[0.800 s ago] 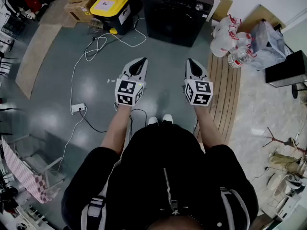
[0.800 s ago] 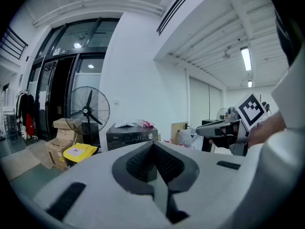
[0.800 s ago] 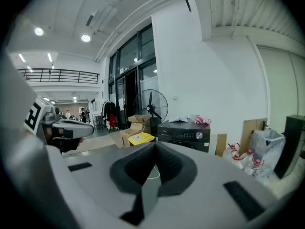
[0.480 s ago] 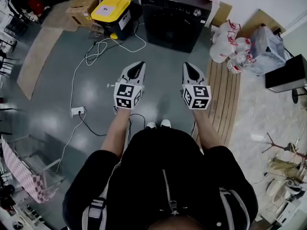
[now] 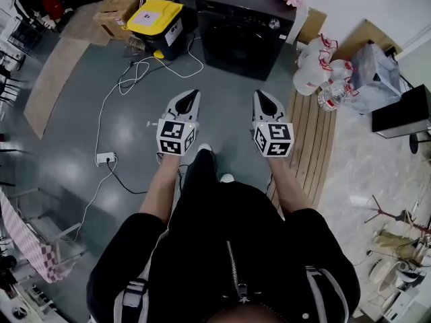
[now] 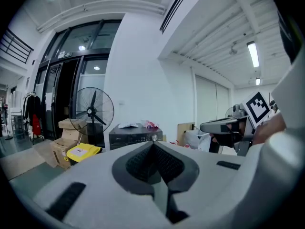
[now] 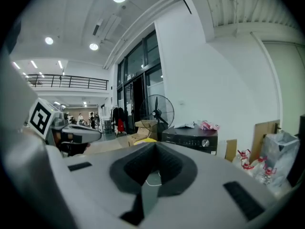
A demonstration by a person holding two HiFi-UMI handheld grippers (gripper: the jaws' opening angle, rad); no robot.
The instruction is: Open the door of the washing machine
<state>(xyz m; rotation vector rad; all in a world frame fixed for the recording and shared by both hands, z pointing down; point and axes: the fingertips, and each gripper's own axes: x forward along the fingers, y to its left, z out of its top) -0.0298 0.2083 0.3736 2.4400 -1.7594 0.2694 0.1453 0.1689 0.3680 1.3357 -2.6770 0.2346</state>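
Head view: the washing machine (image 5: 242,36) stands at the top edge with its door closed. It is nearer than before as 1 foot (image 5: 204,149) steps forward. The left gripper (image 5: 191,97) and right gripper (image 5: 261,97) are well short of it.
Left gripper view: fingers (image 6: 138,168) together, empty.
Right gripper view: fingers (image 7: 133,168) likewise closed on nothing, the machine ahead.

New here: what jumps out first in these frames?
The black washing machine stands at top centre of the head view, door apparently shut. Below it the left gripper and right gripper point toward it, both shut and empty. A yellow-lidded bin sits left of the machine.
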